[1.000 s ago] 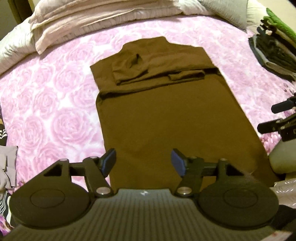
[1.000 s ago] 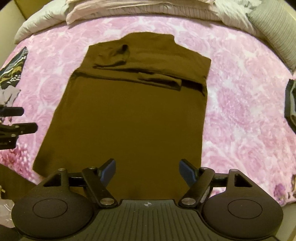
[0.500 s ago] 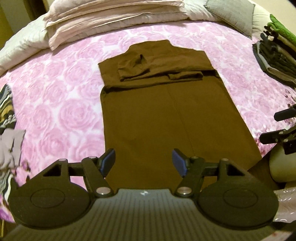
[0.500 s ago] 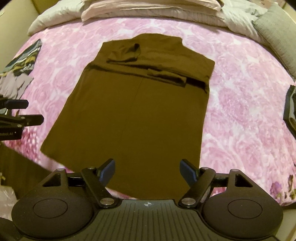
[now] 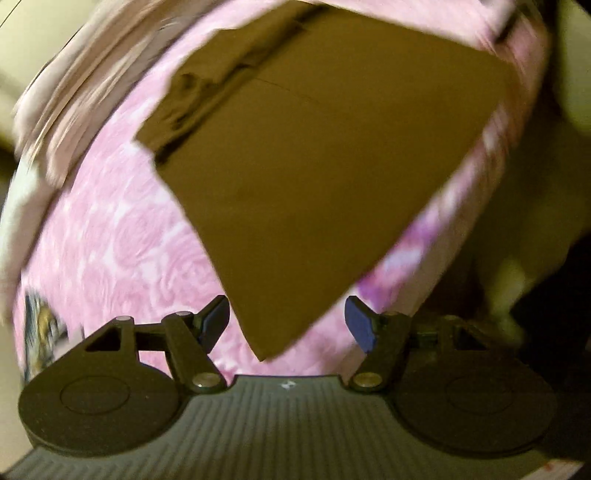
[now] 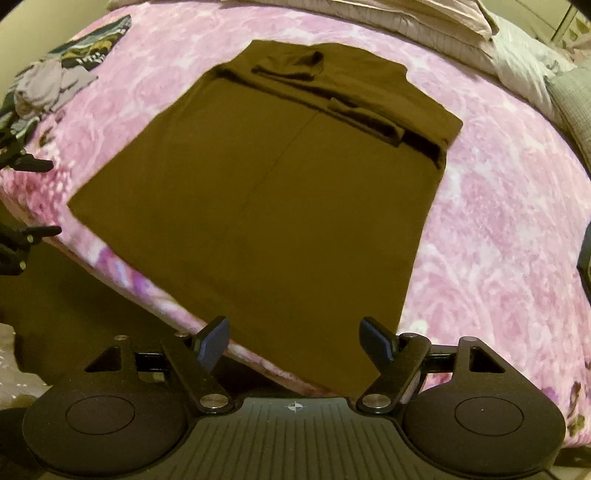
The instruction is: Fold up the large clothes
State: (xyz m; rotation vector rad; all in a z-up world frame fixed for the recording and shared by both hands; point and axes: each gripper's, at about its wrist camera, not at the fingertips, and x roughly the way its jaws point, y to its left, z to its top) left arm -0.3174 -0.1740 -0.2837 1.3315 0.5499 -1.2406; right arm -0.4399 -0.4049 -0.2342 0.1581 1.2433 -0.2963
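A large brown garment (image 6: 295, 192) lies flat on the pink rose-patterned bedspread (image 6: 498, 206), its sleeves folded across the top part. In the blurred, tilted left wrist view the brown garment (image 5: 314, 166) has its near left hem corner just ahead of my left gripper (image 5: 286, 325), which is open and holds nothing. My right gripper (image 6: 295, 338) is open too, hovering over the garment's near hem at the bed's edge. The left gripper's fingers (image 6: 33, 166) show at the left border of the right wrist view.
Pale pillows (image 6: 424, 14) and a grey cushion (image 6: 572, 96) lie at the head of the bed. A patterned and grey heap of clothes (image 6: 55, 77) sits at the left of the bedspread. A dark item (image 6: 585, 254) is at the right edge. The bed edge drops off to the near left.
Both grippers pulled back and swung left; the left wrist view is now tilted and blurred, centred on the garment's near left corner. The garment has not moved. Both stay open.
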